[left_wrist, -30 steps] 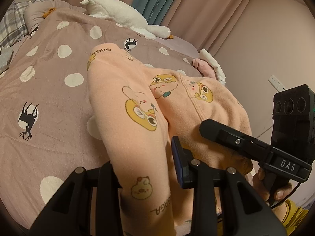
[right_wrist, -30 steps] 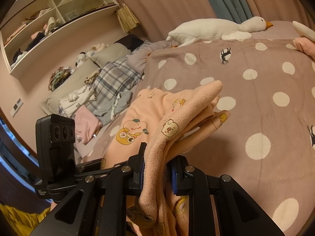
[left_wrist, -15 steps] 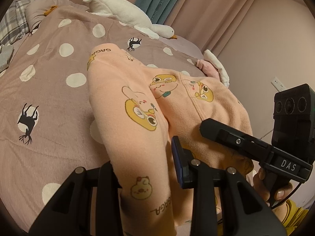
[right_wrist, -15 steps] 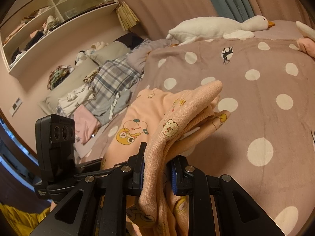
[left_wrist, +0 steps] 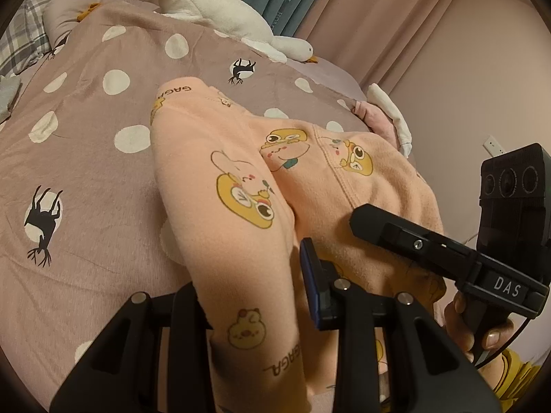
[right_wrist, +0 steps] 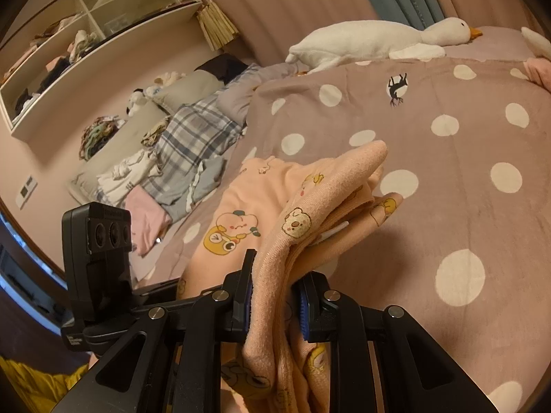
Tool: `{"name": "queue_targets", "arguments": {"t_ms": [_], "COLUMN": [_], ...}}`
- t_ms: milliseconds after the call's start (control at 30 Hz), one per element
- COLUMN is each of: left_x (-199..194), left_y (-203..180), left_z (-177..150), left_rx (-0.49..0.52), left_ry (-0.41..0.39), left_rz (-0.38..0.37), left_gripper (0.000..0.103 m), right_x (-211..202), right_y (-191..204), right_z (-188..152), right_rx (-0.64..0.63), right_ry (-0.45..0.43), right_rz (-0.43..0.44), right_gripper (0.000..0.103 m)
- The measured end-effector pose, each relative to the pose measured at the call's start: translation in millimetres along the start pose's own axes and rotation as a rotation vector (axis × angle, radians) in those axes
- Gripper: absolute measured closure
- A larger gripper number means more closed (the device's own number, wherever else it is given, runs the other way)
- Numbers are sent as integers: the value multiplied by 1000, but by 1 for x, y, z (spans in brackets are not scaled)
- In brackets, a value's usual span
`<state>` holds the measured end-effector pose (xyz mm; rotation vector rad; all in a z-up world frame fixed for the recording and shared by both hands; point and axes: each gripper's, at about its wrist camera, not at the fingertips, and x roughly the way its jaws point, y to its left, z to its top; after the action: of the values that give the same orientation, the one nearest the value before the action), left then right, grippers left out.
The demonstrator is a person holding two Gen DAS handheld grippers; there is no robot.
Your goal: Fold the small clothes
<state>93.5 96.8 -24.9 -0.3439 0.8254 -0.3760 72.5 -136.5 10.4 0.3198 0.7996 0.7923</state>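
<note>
**Peach garment carried forward over the bed, both grips unchanged**

While the two views have slid a little across the bed since a second ago, with the goose toy and the polka dots shifting in frame, the cloth itself sits exactly as it did between the jaws. That suggests a carry in progress rather than a completed fold: the garment is being brought over and slightly down toward the bedspread [left_wrist: 86,179], and laying it flat is probably what comes next.

The left hand-held gripper [left_wrist: 255,296] is clamped on a thick fold of the peach cartoon-print garment [left_wrist: 241,179], which rises straight ahead of it and drapes away over the bed. The right hand-held gripper [right_wrist: 275,296] pinches another bunched edge of the same garment; several layers stand up just ahead of its jaws and hang below them. From the left view, the right tool lies close alongside, to the right, with the garment spanning between the two.
</note>
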Motion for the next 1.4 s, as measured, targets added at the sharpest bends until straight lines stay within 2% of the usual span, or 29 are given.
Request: {"name": "queue_targets", "arguments": {"t_ms": [1400], "left_x": [47], "left_y": [17], "left_z": [21], "left_rx": [-12], "left_ry": [46], "left_rz": [13], "left_gripper": [72], "right_x": [27], "right_y": [-17], "right_z": [9], "right_rx": [52], "right_ry": [15], "right_rz": [-18], "right_gripper": [81]}}
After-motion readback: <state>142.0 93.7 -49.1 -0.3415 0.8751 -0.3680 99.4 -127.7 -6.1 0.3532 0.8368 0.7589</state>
